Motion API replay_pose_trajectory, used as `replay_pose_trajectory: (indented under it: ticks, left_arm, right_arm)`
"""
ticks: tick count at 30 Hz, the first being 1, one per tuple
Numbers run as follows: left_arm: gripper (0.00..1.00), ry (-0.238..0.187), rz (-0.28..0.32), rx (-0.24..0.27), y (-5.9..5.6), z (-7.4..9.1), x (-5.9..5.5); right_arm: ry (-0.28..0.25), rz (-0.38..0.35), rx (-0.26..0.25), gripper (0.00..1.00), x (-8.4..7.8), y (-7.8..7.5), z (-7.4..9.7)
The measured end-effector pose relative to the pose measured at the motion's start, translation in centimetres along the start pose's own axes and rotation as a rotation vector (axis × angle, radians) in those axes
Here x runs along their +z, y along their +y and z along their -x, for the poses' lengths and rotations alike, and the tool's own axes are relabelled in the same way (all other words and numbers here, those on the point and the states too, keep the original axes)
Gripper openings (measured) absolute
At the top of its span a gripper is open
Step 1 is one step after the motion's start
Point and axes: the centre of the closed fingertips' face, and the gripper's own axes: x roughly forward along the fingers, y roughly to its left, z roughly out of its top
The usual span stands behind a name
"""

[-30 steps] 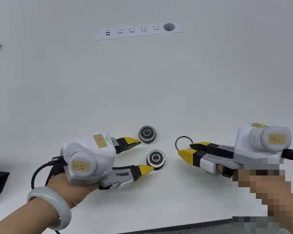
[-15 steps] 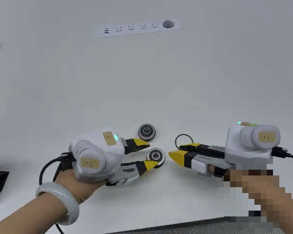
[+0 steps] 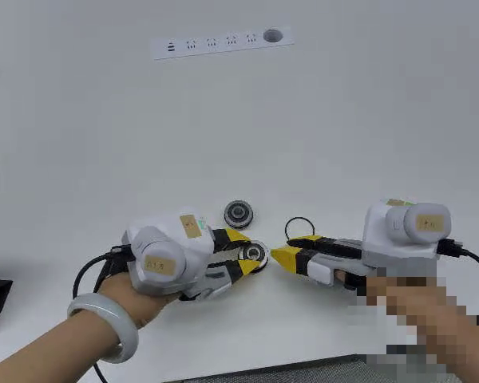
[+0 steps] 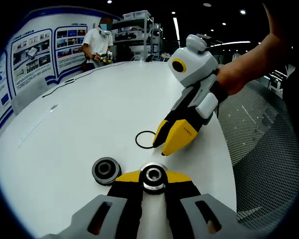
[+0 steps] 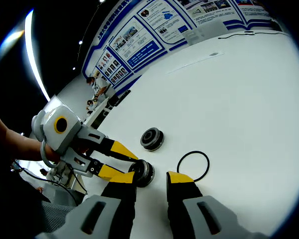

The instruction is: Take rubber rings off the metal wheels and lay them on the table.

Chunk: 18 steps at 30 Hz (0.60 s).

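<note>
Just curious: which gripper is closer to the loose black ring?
Right. The right gripper lies just beside the ring; the left gripper is farther off, clamped on a wheel.

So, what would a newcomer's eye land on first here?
The left claw clamped on a metal wheel near the table's front edge, with the right claw open and pointed at it. Next, a loose rubber ring lying just past the right claw, and a second wheel beyond the left one.

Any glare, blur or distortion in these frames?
Head view: even soft light, faint shadows, no glare on the table. Left gripper view: heavy fisheye bows the table edge; wheel in jaws sharp. Right gripper view: light streak flares upper left; rubber ring crisp.
</note>
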Motion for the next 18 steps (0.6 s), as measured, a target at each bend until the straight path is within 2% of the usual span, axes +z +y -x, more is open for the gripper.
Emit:
replay_pose_trajectory:
  ticks: [8, 18]
  left_arm:
    - [0.14, 0.015, -0.018, -0.013, -0.3, -0.1, -0.2]
    - [0.14, 0.008, -0.015, -0.01, -0.2, -0.1, -0.1]
  right_arm:
    - [0.0, -0.037, 0.031, 0.24, -0.3, 0.7, -0.6]
    - [0.003, -0.1, 0.062, 0.24, -0.6, 1.1, -1.5]
